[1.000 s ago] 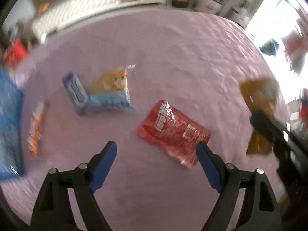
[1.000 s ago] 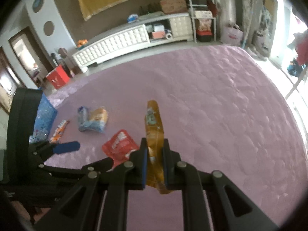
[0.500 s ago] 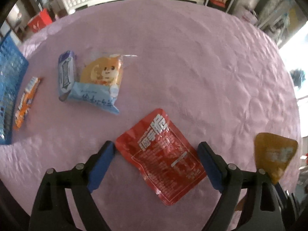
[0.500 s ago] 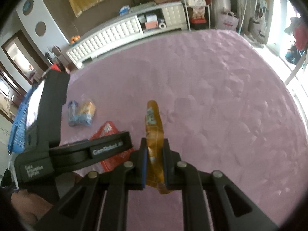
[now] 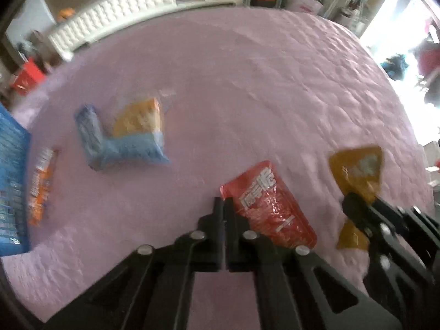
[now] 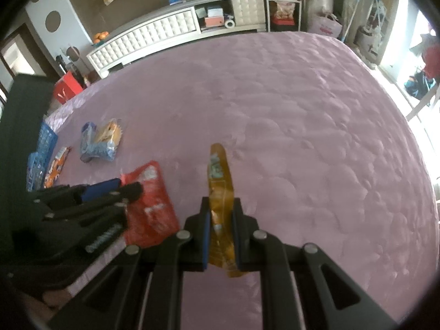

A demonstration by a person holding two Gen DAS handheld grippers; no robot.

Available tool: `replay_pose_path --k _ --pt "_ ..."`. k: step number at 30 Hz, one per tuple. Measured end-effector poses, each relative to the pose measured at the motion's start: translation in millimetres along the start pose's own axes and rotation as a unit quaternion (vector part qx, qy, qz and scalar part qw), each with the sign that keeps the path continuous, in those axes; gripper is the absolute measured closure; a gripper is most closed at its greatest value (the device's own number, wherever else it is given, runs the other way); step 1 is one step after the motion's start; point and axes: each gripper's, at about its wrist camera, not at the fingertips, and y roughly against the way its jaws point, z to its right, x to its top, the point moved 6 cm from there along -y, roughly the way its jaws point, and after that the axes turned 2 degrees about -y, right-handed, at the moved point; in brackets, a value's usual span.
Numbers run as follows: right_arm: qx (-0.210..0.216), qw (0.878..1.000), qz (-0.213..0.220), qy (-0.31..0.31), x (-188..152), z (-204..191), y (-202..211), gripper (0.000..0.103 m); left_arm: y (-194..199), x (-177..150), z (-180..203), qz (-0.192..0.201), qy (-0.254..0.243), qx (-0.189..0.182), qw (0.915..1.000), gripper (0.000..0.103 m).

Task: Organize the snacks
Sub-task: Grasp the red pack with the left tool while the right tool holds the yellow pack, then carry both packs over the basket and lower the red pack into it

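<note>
My left gripper is shut on the left edge of a red snack pouch that lies on the purple bedspread. The red pouch also shows in the right wrist view, with the left gripper at its left. My right gripper is shut on a yellow-orange snack pouch and holds it edge-on above the bed. In the left wrist view this yellow pouch hangs at the right.
A blue-and-orange cookie pack lies left of centre; it also shows in the right wrist view. An orange snack bar lies beside a blue basket at the left edge. A white cabinet stands beyond the bed.
My left gripper has closed from wide open onto the red pouch's edge. My right gripper still holds the yellow pouch, little moved.
</note>
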Motion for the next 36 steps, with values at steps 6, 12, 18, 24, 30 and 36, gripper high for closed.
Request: replay_pose_path --k 6,12,18,24,30,36 --pt "0.016 1.0 -0.01 0.001 1 -9 -4 0.086 9 -16 -10 0.021 -0.023 -0.036 0.9989 0.103" --pt "0.03 0.999 0.008 0.01 1 -28 16 0.086 42 -23 -18 0.062 -0.046 -0.065 0.9949 0.103" --pt "0.023 0.999 0.021 0.021 -2 -40 38 0.086 68 -28 -26 0.096 -0.062 -0.079 0.9903 0.103" --pt "0.026 0.998 0.039 0.04 -2 -63 64 0.086 113 -39 -44 0.147 -0.082 -0.088 0.9817 0.103" --pt "0.042 0.997 0.049 0.053 -1 -101 79 0.086 158 -47 -77 0.191 -0.081 -0.086 0.9745 0.103" --pt "0.056 0.992 0.071 0.09 4 -160 99 0.086 205 -53 -126 0.235 -0.06 -0.07 0.9676 0.103"
